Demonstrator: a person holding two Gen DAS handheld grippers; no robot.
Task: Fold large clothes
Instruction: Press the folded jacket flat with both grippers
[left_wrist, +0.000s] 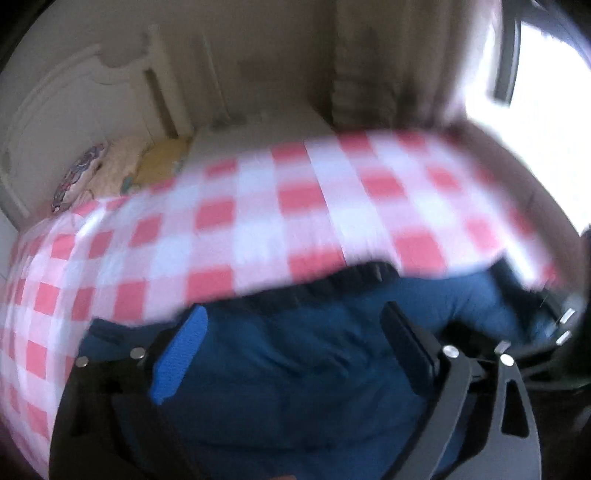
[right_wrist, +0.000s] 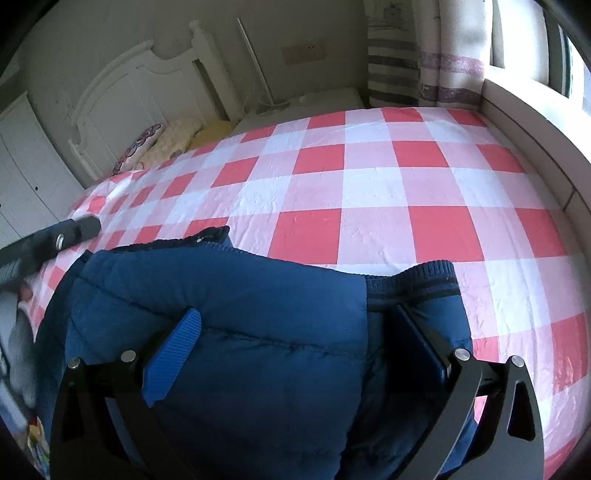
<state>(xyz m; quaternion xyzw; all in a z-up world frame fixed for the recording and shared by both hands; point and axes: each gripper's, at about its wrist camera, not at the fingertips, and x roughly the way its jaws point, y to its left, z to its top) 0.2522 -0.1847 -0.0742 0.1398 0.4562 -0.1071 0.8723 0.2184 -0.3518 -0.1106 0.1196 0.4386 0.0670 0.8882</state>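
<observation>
A blue padded jacket lies on a bed covered with a red-and-white checked sheet, both grippers over it.

From the left wrist, blurred: the left gripper (left_wrist: 295, 343) hangs above the jacket (left_wrist: 314, 369), jaws wide apart, nothing pinched; the sheet (left_wrist: 258, 214) stretches beyond to a white headboard (left_wrist: 74, 96). From the right wrist: the right gripper (right_wrist: 299, 339) spreads its jaws wide across the jacket's (right_wrist: 240, 314) quilted body beside the ribbed cuff (right_wrist: 413, 280); whether the fingers press the fabric cannot be told. Pillows (right_wrist: 166, 142) lie by the headboard.

The puffer jacket (right_wrist: 236, 332) is deep blue with a darker navy-striped ribbed cuff (right_wrist: 413, 282). The bedsheet (right_wrist: 369, 192) is red, pink and white check. The headboard (right_wrist: 122, 99) is white.
</observation>
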